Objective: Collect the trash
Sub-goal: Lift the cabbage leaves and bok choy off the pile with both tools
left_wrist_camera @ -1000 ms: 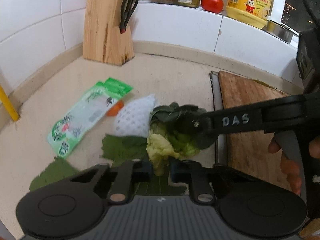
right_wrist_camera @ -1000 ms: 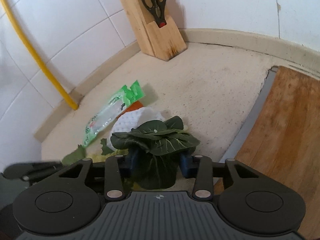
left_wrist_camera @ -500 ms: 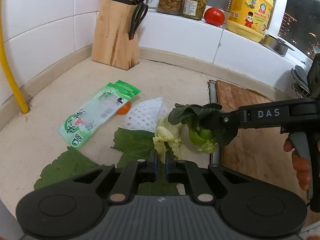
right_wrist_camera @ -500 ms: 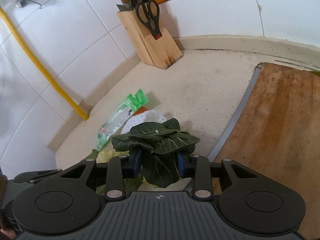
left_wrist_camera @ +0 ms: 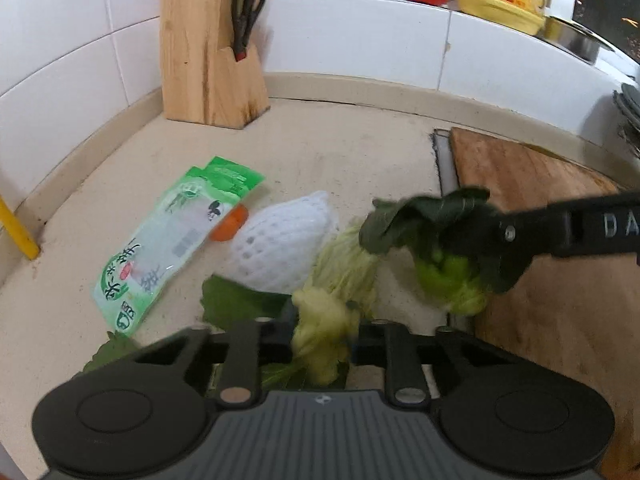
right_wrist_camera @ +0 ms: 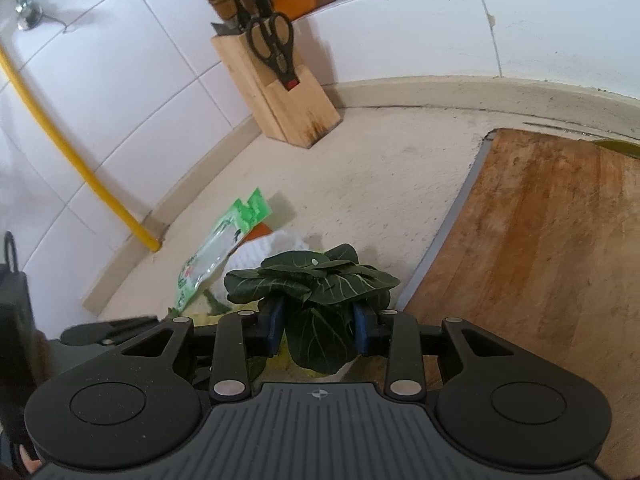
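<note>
Our left gripper (left_wrist_camera: 322, 342) has the pale yellow-green cabbage scrap (left_wrist_camera: 326, 320) between its fingers, and its jaws are opening around it; the motion blur keeps us from telling whether the pads still press on the leaves. Our right gripper (right_wrist_camera: 319, 326) pinches the bok choy (right_wrist_camera: 316, 292) by its stem, the dark leaves fanning out above the blue pads, and carries it clear of the countertop (left_wrist_camera: 340, 152), beside the left edge of the wooden cutting board (right_wrist_camera: 540, 240).

Left of the cabbage scrap on the countertop we see the white foam net (left_wrist_camera: 280, 244), an orange bit (left_wrist_camera: 230, 222) touching it, and the green plastic wrapper (left_wrist_camera: 172, 240). Flat green leaves (left_wrist_camera: 236, 302) lie under the net's near end. A knife block (left_wrist_camera: 208, 56) stands at the countertop's far left corner.
</note>
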A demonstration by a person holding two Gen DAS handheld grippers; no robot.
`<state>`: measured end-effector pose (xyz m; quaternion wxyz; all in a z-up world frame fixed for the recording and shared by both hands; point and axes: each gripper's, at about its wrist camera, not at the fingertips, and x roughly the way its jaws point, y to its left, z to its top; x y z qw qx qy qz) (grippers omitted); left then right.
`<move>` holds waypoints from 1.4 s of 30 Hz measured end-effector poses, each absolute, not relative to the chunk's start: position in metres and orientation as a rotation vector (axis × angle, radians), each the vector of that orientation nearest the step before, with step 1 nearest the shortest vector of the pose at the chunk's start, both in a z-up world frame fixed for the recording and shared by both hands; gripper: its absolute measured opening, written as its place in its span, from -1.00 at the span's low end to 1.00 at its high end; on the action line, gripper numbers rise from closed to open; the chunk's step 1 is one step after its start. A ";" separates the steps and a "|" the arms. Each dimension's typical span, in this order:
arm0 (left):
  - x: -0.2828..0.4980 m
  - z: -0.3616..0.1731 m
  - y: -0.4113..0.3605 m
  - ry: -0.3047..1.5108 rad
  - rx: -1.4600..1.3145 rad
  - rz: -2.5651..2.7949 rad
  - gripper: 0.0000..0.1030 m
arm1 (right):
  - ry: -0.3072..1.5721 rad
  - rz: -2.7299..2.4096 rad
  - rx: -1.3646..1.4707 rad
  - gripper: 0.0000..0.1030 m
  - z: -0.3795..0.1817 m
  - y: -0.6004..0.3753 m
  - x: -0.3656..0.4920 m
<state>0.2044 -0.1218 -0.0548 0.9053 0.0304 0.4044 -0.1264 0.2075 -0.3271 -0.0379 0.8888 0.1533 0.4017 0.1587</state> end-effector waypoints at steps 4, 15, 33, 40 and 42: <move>0.184 -0.045 -0.111 0.855 0.009 -0.338 -0.89 | 0.817 0.313 0.339 -0.20 -0.033 -0.335 0.205; 0.120 -0.024 -0.087 0.852 0.006 -0.434 -0.88 | 0.802 0.319 0.348 -0.21 -0.028 -0.335 0.193; 0.130 -0.034 -0.110 0.734 0.213 -0.397 0.20 | 0.872 0.330 0.271 -0.20 -0.046 -0.315 0.195; 0.161 -0.063 -0.122 0.890 0.218 -0.370 -0.23 | 0.882 0.348 0.251 -0.16 -0.048 -0.310 0.199; 0.160 -0.065 -0.123 0.892 0.220 -0.373 -0.32 | 0.885 0.353 0.238 -0.13 -0.050 -0.308 0.200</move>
